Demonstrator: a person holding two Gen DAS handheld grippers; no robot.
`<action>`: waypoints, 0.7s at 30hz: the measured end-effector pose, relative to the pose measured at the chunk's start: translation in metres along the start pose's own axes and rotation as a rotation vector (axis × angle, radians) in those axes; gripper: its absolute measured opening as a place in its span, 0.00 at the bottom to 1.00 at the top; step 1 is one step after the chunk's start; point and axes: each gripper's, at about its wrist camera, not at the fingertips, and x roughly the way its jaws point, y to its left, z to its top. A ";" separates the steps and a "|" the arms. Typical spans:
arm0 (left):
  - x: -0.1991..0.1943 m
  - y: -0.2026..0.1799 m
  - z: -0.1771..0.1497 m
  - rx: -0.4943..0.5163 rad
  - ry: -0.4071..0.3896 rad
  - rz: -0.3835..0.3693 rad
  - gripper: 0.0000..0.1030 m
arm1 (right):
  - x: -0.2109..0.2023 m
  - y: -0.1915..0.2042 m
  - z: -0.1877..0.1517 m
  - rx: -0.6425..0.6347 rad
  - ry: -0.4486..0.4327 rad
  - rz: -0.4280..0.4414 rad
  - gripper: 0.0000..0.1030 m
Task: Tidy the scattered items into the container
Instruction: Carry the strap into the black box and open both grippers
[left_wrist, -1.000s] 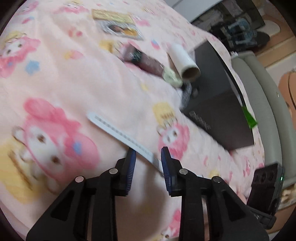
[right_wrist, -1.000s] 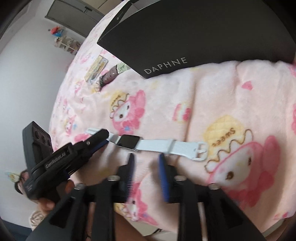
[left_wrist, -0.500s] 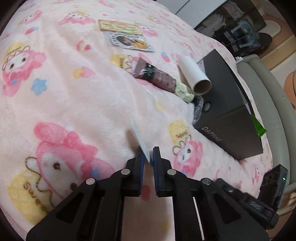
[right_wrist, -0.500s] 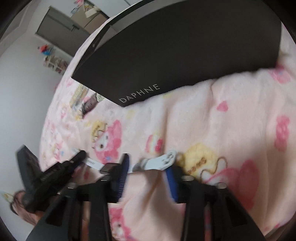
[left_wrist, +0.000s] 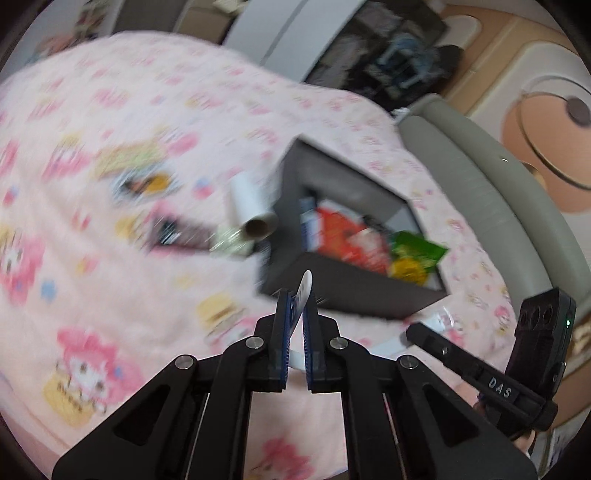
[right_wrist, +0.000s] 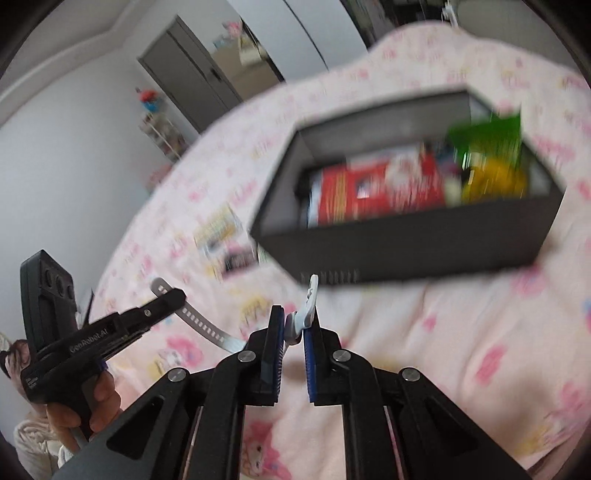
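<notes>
Both grippers hold a white smartwatch above the pink blanket. My left gripper (left_wrist: 297, 301) is shut on the holed strap end (left_wrist: 304, 286). My right gripper (right_wrist: 297, 317) is shut on the buckle strap end (right_wrist: 310, 299); the strap (right_wrist: 199, 319) sags between them. The black box (left_wrist: 354, 295) lies just ahead, holding red and green packets (right_wrist: 380, 184). On the blanket left of the box lie a white paper roll (left_wrist: 249, 206), a dark tube (left_wrist: 181, 236) and blurred cards (left_wrist: 140, 177).
A grey padded bed rail (left_wrist: 491, 192) runs along the right. In the right wrist view, a grey door (right_wrist: 192, 74) and a small shelf (right_wrist: 162, 129) stand beyond the bed. Both views are motion-blurred.
Both grippers closed on the watch strap ends and lifted the watch off the blanket. The views rose, so the inside of the box now shows.
</notes>
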 end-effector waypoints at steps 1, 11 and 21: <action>0.002 -0.011 0.009 0.024 -0.011 -0.008 0.04 | -0.007 -0.002 0.009 -0.009 -0.031 -0.002 0.08; 0.057 -0.058 0.067 0.030 -0.055 -0.035 0.04 | -0.032 -0.054 0.080 0.000 -0.167 -0.062 0.08; 0.132 -0.040 0.067 0.023 0.085 0.151 0.04 | 0.024 -0.104 0.080 0.040 -0.023 -0.219 0.08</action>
